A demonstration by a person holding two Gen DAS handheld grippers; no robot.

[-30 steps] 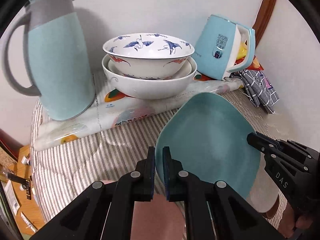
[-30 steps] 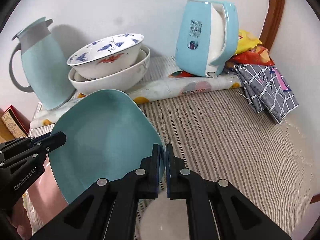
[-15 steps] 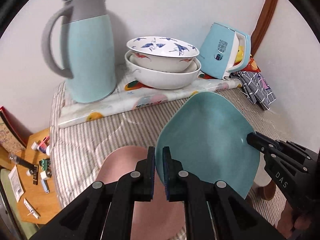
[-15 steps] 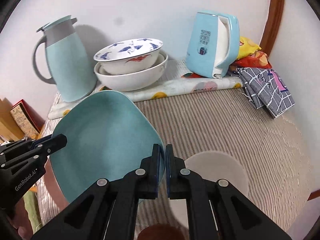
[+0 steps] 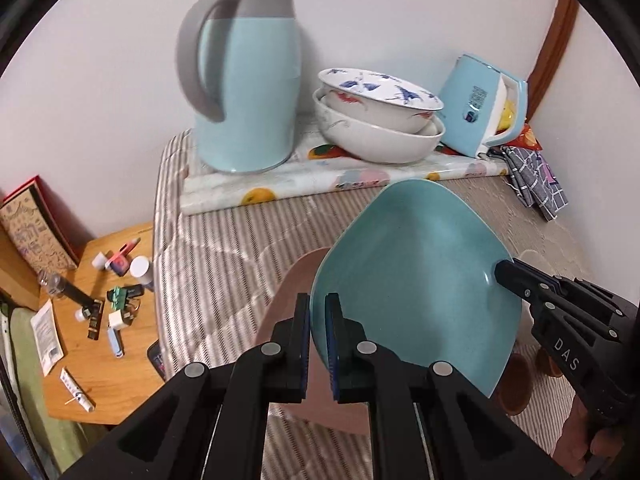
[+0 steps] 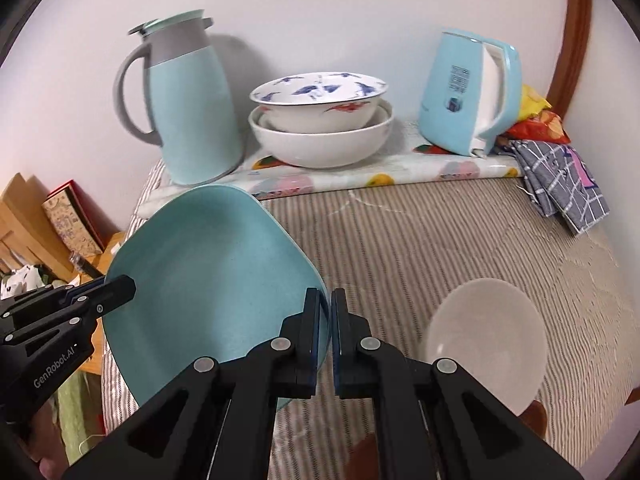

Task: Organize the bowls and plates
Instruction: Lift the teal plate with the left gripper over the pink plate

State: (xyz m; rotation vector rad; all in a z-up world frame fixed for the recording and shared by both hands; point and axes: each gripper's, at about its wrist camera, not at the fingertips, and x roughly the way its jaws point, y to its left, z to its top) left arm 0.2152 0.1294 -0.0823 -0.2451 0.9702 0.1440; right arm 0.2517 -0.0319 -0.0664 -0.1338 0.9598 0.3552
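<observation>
Both grippers hold one teal square plate (image 5: 416, 276) by opposite rims, lifted above the striped table. My left gripper (image 5: 317, 330) is shut on its left rim; my right gripper (image 6: 326, 334) is shut on its right rim, with the plate (image 6: 208, 276) tilted between them. A pink plate (image 5: 292, 316) lies on the table under the teal one. A white round plate (image 6: 488, 344) lies to the right. Two stacked bowls (image 6: 320, 120), the top one with blue birds, stand at the back; they also show in the left wrist view (image 5: 380, 116).
A teal thermos jug (image 5: 248, 68) stands back left and a teal kettle (image 6: 472, 92) back right, both on a fruit-print mat (image 6: 360, 172). A checked cloth (image 6: 560, 176) lies at right. A low wooden stool (image 5: 96, 320) with small items stands left of the table.
Both grippers have pulled back and up from the bowls with the teal plate held between them. The pink plate and the white plate have come into view below.
</observation>
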